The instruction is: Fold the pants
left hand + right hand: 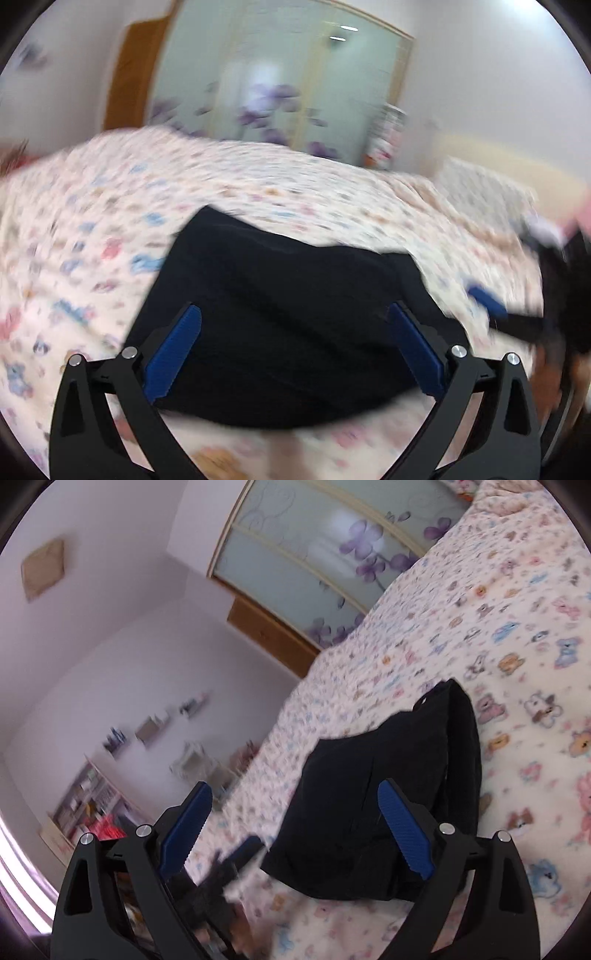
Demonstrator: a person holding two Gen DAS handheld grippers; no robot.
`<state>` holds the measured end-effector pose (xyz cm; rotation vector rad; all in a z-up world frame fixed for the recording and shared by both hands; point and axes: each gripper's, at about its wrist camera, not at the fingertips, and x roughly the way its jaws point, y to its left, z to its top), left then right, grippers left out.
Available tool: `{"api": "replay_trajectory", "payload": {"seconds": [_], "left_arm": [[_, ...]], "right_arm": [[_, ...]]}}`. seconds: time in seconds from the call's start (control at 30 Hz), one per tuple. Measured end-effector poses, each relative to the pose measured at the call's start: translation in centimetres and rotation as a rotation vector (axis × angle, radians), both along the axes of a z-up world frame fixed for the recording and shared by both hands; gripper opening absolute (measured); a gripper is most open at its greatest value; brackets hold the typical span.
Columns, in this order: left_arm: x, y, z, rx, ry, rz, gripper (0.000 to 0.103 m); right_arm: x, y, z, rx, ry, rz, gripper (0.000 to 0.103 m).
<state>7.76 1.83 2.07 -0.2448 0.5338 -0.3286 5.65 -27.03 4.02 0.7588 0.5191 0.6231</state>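
Evidently the fold is made: the black pants (288, 325) lie as a compact bundle mid-bed on the printed bedspread (92, 229), both the left gripper (295, 354) and right gripper (295, 830) spread wide and empty, so only smoothing seems left.

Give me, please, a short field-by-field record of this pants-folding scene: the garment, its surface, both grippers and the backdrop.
garment: black pants, folded into a compact bundle
surface: bed cover printed with small cartoon animals; the pants lie on it
left gripper: open, blue pads apart, nothing between them
right gripper: open, holding nothing, above the bundle's near edge
backdrop: frosted sliding doors with purple flowers
picture quality: left wrist view blurred, so cloth detail unclear
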Motion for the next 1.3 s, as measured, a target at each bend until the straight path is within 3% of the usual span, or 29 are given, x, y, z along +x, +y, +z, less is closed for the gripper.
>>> {"api": "replay_trajectory", "payload": {"seconds": [0.1, 0.2, 0.3, 0.37, 0.4, 0.6, 0.7, 0.77, 0.83, 0.93, 0.97, 1.17, 1.3], "left_arm": [[2.4, 1.8, -0.8, -0.064, 0.058, 0.051, 0.101], [3.4, 2.5, -1.6, -0.049, 0.073, 0.090, 0.101], [4.3, 2.5, -3.2, 0.033, 0.128, 0.115, 0.101], [6.0, 2.2, -4.9, 0.145, 0.252, 0.140, 0.101], [6.1, 2.1, -5.4, 0.165, 0.276, 0.132, 0.101], [5.0, 2.7, -4.8, 0.157, 0.235, 0.171, 0.101], [2.7, 2.9, -2.4, 0.079, 0.049, 0.141, 0.101], [2.1, 2.0, -1.4, 0.095, -0.034, 0.114, 0.101], [2.9, 0.8, -2.0, 0.151, 0.009, 0.094, 0.101], [5.5, -0.2, -4.7, 0.253, 0.214, 0.096, 0.101], [5.9, -0.4, -5.1, 0.272, 0.237, 0.090, 0.101], [5.1, 0.1, -4.8, 0.258, 0.218, 0.093, 0.101], [3.7, 1.3, -4.0, 0.226, 0.196, 0.136, 0.101]], "right_arm": [[0.7, 1.2, -0.5, -0.045, 0.032, 0.020, 0.094], [0.9, 2.5, -0.6, -0.096, 0.038, 0.049, 0.094], [0.7, 3.7, -1.2, -0.230, 0.060, 0.055, 0.096], [2.2, 4.2, -3.8, -0.344, 0.211, 0.030, 0.095], [2.6, 3.9, -4.9, -0.314, 0.252, 0.027, 0.095], [1.5, 3.5, -4.0, -0.272, 0.208, -0.001, 0.095], [0.8, 3.1, -2.4, -0.184, 0.102, 0.009, 0.096], [0.6, 2.9, -1.6, -0.130, 0.046, 0.020, 0.096], [1.3, 3.4, -1.9, -0.133, 0.065, 0.025, 0.099], [3.0, 4.0, -5.0, -0.281, 0.252, -0.023, 0.100], [3.0, 3.9, -5.2, -0.269, 0.240, -0.033, 0.100], [2.2, 4.2, -4.0, -0.290, 0.193, -0.029, 0.100], [1.1, 3.5, -2.5, -0.150, 0.127, 0.058, 0.100]]}}
